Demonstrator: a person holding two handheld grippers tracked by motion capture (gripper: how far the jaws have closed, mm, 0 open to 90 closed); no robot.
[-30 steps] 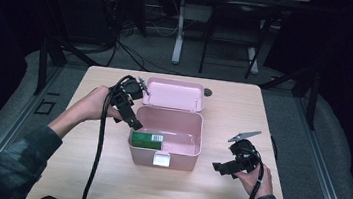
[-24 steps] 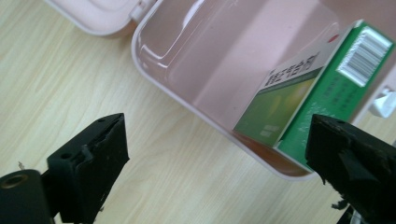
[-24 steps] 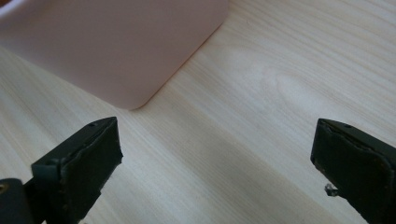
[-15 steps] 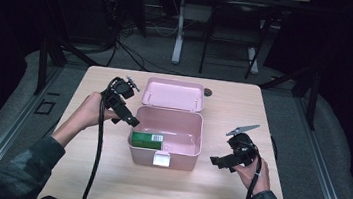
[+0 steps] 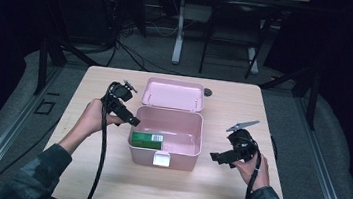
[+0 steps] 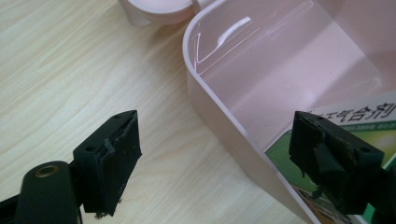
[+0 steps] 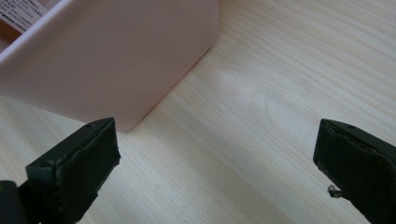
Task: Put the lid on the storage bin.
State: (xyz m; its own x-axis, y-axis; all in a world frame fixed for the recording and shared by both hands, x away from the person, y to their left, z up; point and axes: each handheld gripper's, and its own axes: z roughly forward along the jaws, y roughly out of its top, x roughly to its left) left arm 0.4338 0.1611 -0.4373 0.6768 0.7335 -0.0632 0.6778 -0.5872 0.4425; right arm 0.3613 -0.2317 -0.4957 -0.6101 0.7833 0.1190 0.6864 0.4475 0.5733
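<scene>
Both my tongs are hanging open beside the pink box.

My right tongs (image 5: pixel 220 158) are gaping empty over the table (image 5: pixel 214 194), just off the box's (image 5: pixel 193 154) right wall. My left tongs (image 5: pixel 132 120) are spreading wide across its left rim, gripping nothing. The green packet (image 5: pixel 147 138) is lying inside at the front-left, and the lid (image 5: pixel 172 94) is standing open behind.

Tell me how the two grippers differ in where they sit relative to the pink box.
The left gripper hangs at the pink box's left rim, one jaw outside and one over the green carton inside. The right gripper sits apart from the box, right of it, low over bare table. Both are open and empty.
</scene>
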